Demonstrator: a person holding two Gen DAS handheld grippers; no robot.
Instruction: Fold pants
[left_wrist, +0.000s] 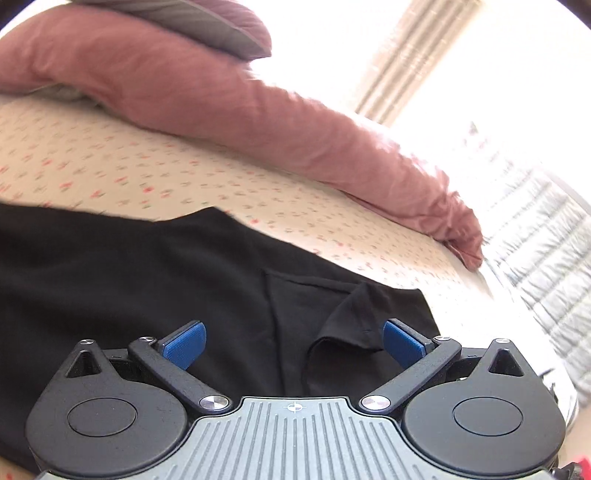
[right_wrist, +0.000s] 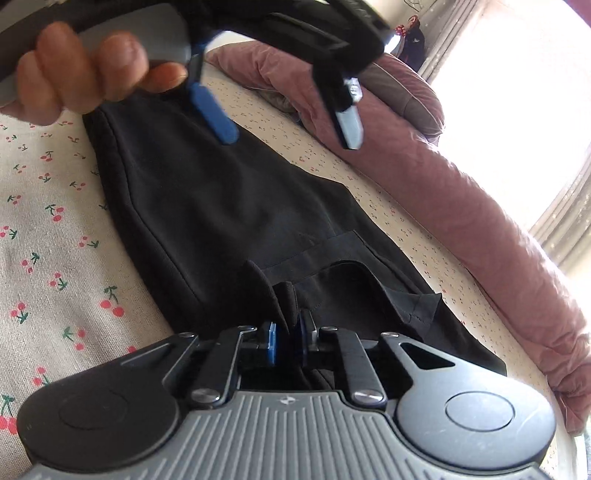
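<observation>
Black pants (right_wrist: 221, 206) lie spread on a cherry-print bedsheet (right_wrist: 48, 236); they also show in the left wrist view (left_wrist: 147, 280). My right gripper (right_wrist: 287, 341) is shut on a bunched fold of the pants at their near end. My left gripper (left_wrist: 293, 343) is open and empty, held above the pants with a raised fabric fold between its blue pads (left_wrist: 184, 349). In the right wrist view the left gripper (right_wrist: 288, 118) hangs open above the far part of the pants, held by a hand (right_wrist: 85, 77).
A long pink duvet (left_wrist: 258, 122) runs along the far side of the bed, with a grey pillow (left_wrist: 207, 26) on top. It also shows in the right wrist view (right_wrist: 480, 229). A bright window with curtains (left_wrist: 413, 55) lies beyond.
</observation>
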